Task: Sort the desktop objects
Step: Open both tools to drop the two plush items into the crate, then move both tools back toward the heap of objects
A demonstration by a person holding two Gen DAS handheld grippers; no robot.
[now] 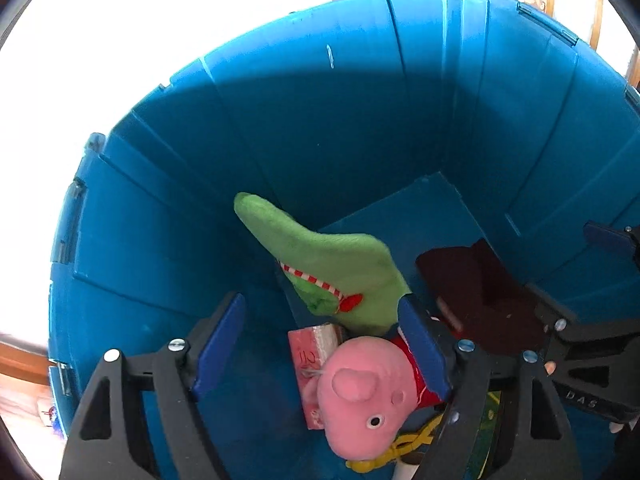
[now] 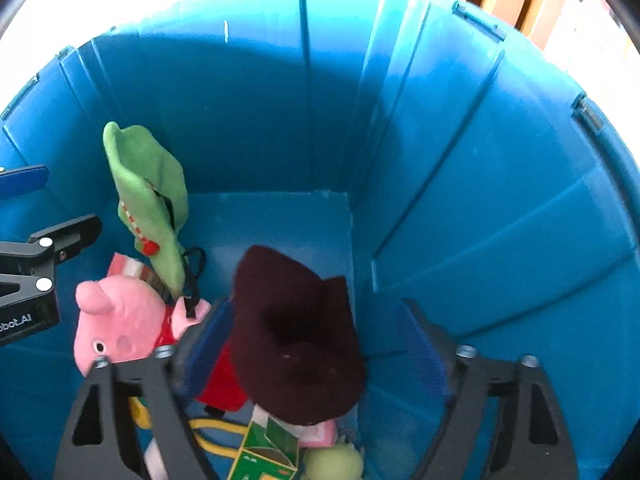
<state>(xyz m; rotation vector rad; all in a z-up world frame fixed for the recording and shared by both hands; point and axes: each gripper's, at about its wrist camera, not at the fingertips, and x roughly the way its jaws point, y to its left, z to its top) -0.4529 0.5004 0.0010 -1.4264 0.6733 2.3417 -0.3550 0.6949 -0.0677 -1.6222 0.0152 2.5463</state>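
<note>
Both hand-held grippers, left (image 1: 320, 344) and right (image 2: 316, 356), are spread wide, gripping nothing; the pink plush (image 1: 356, 396) in the blue bin (image 1: 320, 120) is partly hidden by the left one.

right claw (image 1: 592, 268) body: "DAS" | left claw (image 2: 24, 204) body: "bot.AI"

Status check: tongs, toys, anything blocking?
Both tongs open, left, right. Pink pig plush, green plush, dark hat in blue bin. Nothing blocking.
</note>
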